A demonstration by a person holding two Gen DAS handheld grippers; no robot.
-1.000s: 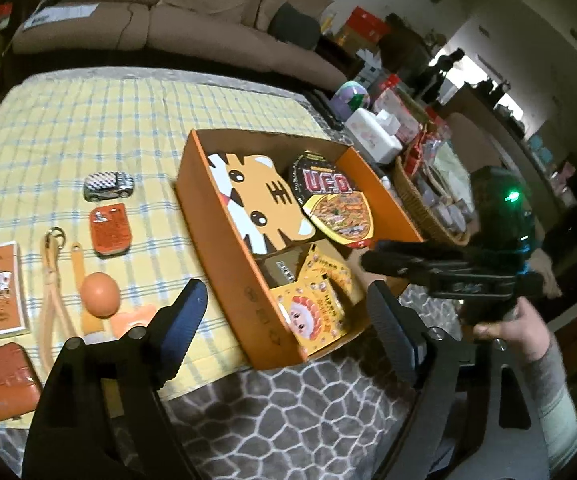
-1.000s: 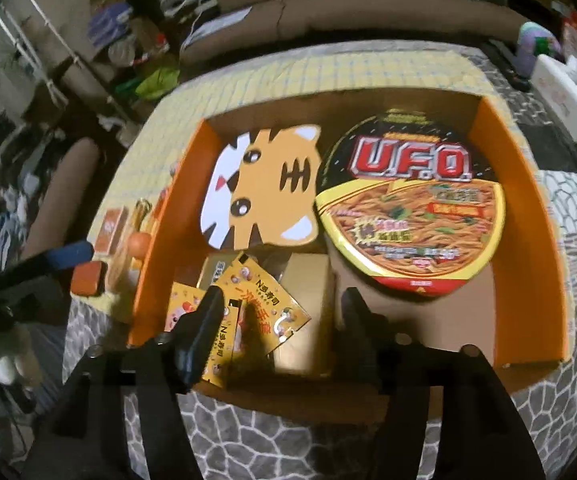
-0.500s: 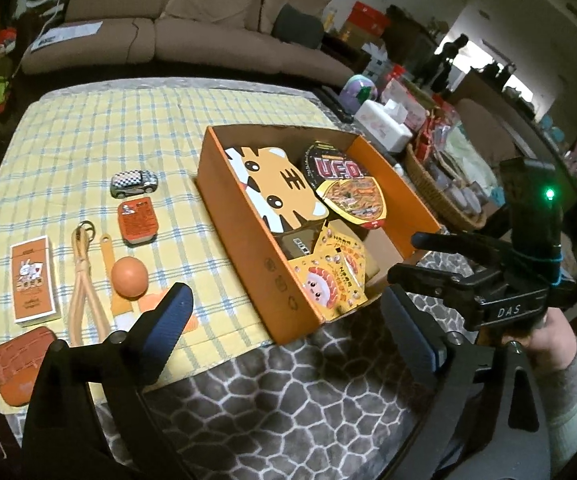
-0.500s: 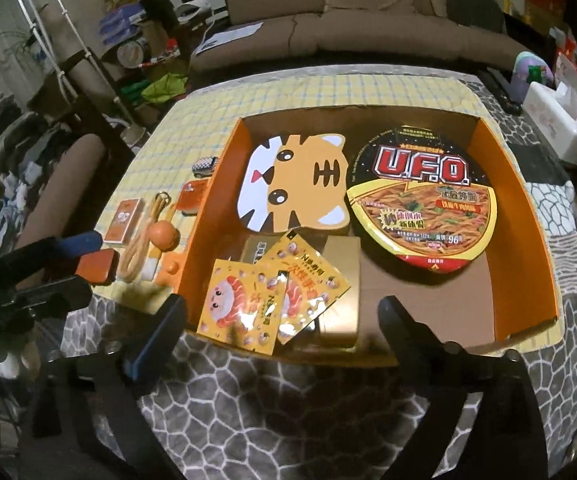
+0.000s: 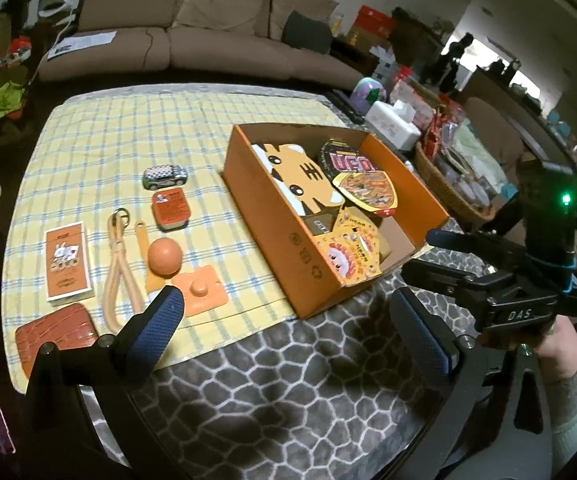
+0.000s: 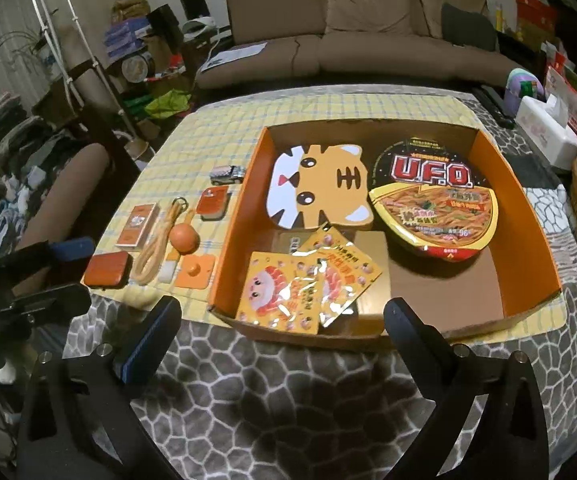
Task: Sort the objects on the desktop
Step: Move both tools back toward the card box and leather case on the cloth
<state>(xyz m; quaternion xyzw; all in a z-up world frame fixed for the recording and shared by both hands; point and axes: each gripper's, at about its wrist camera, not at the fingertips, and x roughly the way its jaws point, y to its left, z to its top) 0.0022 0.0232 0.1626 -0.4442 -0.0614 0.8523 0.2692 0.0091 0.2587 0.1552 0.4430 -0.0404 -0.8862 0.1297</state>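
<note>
Hovering spread, both hand-held grippers (image 5: 288, 312) (image 6: 282, 316) empty, orange box (image 6: 536, 240) lengthwise across table

1. Bench (image 6: 272, 400) covered in a grey cloth with a stone pattern; a yellow checked cloth (image 5: 120, 140) lies over its far part.
2. Orange cardboard box (image 5: 288, 236) sits on the checked cloth, right side.
3. Left of the box, on the checked cloth: toy car (image 5: 165, 176), orange tin (image 5: 170, 210), card pack (image 5: 66, 262), looped strap (image 5: 118, 268), orange ball (image 5: 164, 256), brown case (image 5: 56, 336).
</note>
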